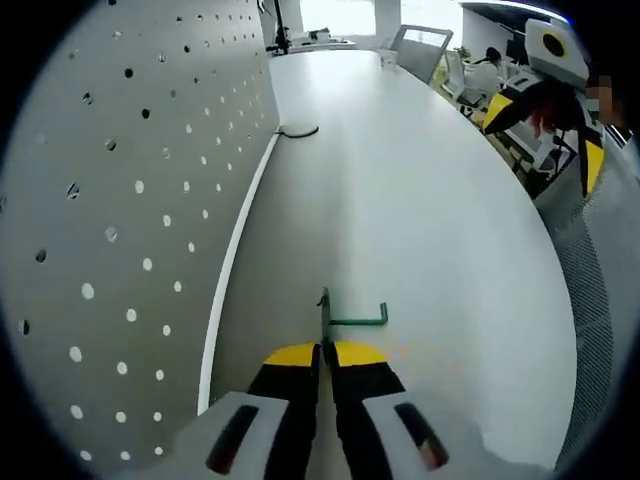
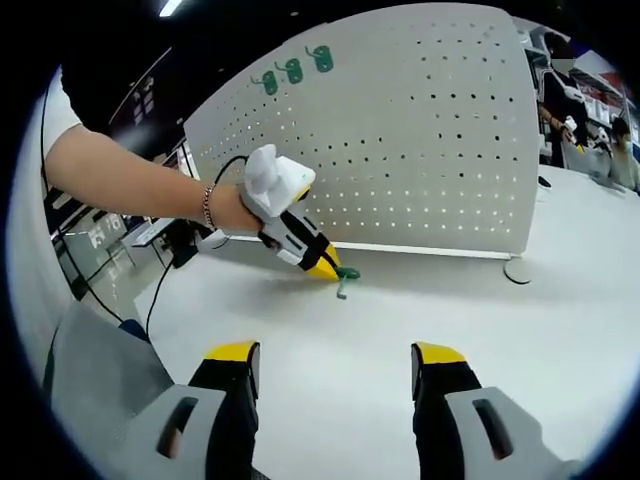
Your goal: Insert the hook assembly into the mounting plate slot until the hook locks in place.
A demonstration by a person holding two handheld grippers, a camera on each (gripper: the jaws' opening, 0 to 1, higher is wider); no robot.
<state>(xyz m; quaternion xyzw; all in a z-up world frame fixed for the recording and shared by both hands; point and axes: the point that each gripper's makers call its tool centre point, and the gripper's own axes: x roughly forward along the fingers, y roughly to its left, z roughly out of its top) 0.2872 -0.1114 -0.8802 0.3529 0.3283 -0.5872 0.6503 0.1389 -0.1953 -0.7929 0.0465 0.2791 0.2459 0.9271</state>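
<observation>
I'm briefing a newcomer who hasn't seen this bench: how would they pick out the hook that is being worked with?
Find the large white perforated pegboard panel standing on the white table. Just before its lower edge, the left gripper is shut on a small green metal hook. Unlike the three green hooks hanging at the panel's top, this one is off the board, low over the table.

Your left gripper [image 1: 326,352] hides the near end of the green hook [image 1: 352,318] between its jaws, and the perforated panel [image 1: 120,200] runs off the left gripper view's edge.
</observation>
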